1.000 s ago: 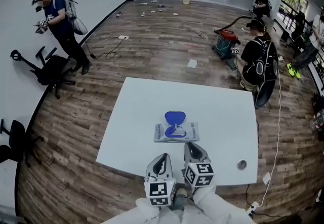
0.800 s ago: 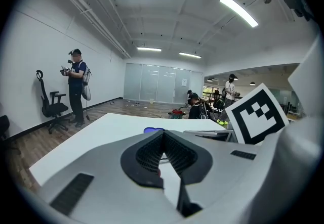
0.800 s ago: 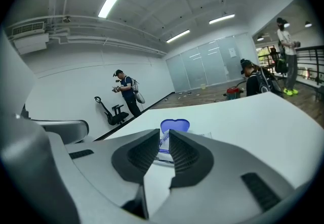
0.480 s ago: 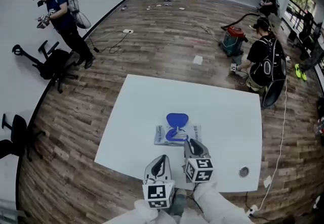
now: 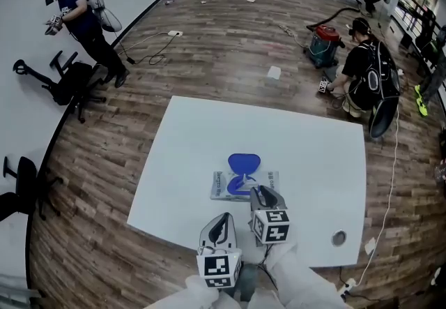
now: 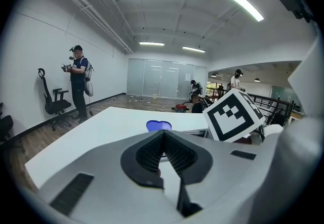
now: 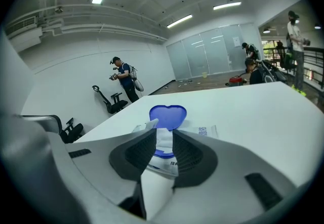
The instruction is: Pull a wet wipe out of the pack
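A flat white wet wipe pack (image 5: pixel 244 185) lies on the white table (image 5: pixel 293 154), its blue lid (image 5: pixel 244 162) flipped open on the far side. My right gripper (image 5: pixel 259 194) sits at the pack's near edge. In the right gripper view the jaws of my right gripper (image 7: pixel 163 135) are closed on a white wipe (image 7: pixel 163 143) that rises from the opening in front of the blue lid (image 7: pixel 168 116). My left gripper (image 5: pixel 222 221) hangs near the table's front edge, left of the right one, jaws together and empty (image 6: pixel 163 135).
A round cable hole (image 5: pixel 339 237) is in the table's near right corner. On the wooden floor around stand a person with grippers (image 5: pixel 77 21), a tipped office chair (image 5: pixel 66 84), a red vacuum (image 5: pixel 325 42) and a crouching person (image 5: pixel 366 77).
The head view has shifted slightly. The right gripper stays at the pack's near edge and the left gripper keeps its place; the pack has not visibly moved.
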{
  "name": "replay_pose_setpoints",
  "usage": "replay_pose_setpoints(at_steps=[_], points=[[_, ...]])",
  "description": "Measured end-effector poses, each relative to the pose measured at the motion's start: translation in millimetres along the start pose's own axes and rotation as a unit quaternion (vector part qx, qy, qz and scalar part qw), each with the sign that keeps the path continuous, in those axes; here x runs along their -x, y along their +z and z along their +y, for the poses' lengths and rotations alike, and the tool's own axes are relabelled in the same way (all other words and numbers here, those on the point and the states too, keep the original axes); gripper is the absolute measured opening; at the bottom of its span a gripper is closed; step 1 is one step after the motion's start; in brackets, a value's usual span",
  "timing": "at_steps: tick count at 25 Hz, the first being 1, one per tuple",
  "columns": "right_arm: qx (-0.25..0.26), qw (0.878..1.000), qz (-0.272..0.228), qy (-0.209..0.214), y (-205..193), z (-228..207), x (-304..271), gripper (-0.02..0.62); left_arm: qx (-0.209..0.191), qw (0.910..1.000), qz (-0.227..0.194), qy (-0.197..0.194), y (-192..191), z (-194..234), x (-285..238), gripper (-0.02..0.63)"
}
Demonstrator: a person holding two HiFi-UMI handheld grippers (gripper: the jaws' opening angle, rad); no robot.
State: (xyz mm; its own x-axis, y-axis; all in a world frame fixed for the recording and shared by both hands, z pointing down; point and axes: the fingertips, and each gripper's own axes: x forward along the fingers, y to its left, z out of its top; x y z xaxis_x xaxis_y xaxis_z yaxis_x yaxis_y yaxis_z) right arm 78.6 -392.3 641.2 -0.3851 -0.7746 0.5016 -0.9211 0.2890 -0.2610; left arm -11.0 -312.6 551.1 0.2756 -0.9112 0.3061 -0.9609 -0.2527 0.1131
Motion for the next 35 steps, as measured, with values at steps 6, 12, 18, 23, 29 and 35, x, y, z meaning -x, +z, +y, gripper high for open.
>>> replay_pose_setpoints(at_steps=[6,12,18,23,29,35], points=[[-0.001,1.000,0.024,-0.002,-1,-6,-17,0.094,-0.002,1.0000,0.006,0.001,-5,0,-7,0.000],[-0.008,0.999,0.052,-0.001,-7,-9,-31,0.094,0.004,0.9999,0.010,0.011,-9,7,-9,0.000],[-0.009,0.998,0.067,-0.002,-14,-6,-35,0.092,0.015,0.9996,0.018,0.014,-14,12,-8,0.000],[-0.006,0.997,0.073,-0.005,-17,-3,-38,0.092,0.017,0.9995,0.022,0.015,-16,16,-8,0.000],[-0.004,0.997,0.079,-0.008,-16,-5,-38,0.083,0.020,0.9993,0.028,0.016,-21,17,-11,0.000],[0.002,0.997,0.079,-0.013,-21,-5,-40,0.057,0.023,0.9992,0.028,0.021,-22,24,-8,0.000]])
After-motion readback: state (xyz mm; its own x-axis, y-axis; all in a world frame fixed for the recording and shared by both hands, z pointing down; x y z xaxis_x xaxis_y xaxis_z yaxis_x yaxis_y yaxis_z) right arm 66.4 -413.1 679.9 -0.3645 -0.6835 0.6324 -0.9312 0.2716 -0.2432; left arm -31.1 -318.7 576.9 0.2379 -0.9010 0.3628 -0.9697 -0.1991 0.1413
